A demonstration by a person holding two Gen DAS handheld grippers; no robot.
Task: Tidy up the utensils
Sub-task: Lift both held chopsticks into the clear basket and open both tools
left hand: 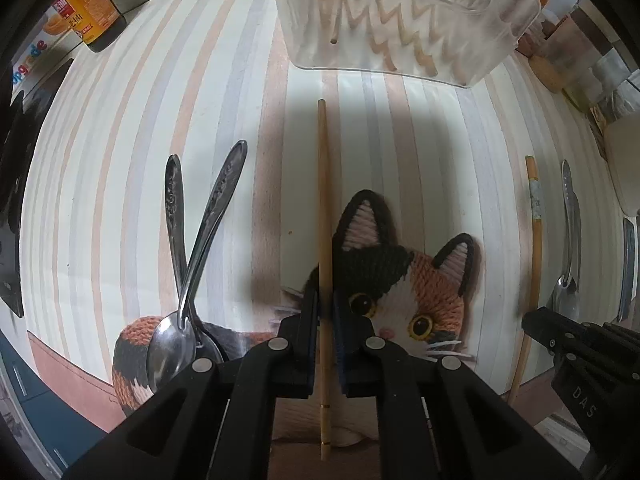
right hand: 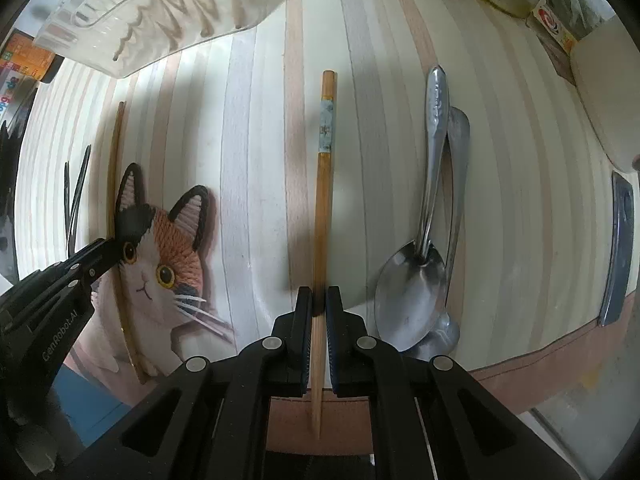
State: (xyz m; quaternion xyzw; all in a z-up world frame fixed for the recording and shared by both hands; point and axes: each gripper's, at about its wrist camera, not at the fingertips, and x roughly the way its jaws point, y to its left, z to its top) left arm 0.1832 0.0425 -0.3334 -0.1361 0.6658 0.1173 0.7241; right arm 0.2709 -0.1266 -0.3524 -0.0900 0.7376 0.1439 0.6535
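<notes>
My left gripper (left hand: 325,304) is shut on a plain bamboo chopstick (left hand: 323,200) that points toward the clear plastic utensil holder (left hand: 400,20) at the far side. My right gripper (right hand: 318,300) is shut on a second chopstick (right hand: 323,184) with a pale patterned band. Two steel spoons (left hand: 192,264) lie crossed to the left of the left gripper. Two more steel spoons (right hand: 424,240) lie to the right of the right gripper. The holder also shows in the right wrist view (right hand: 160,12). The left gripper shows there too (right hand: 108,246).
A striped tablecloth with a knitted cat picture (left hand: 404,292) covers the table. A sauce bottle (left hand: 92,12) stands at the far left. Jars and a white container (right hand: 600,92) stand at the far right. A dark-handled utensil (right hand: 618,248) lies near the right edge.
</notes>
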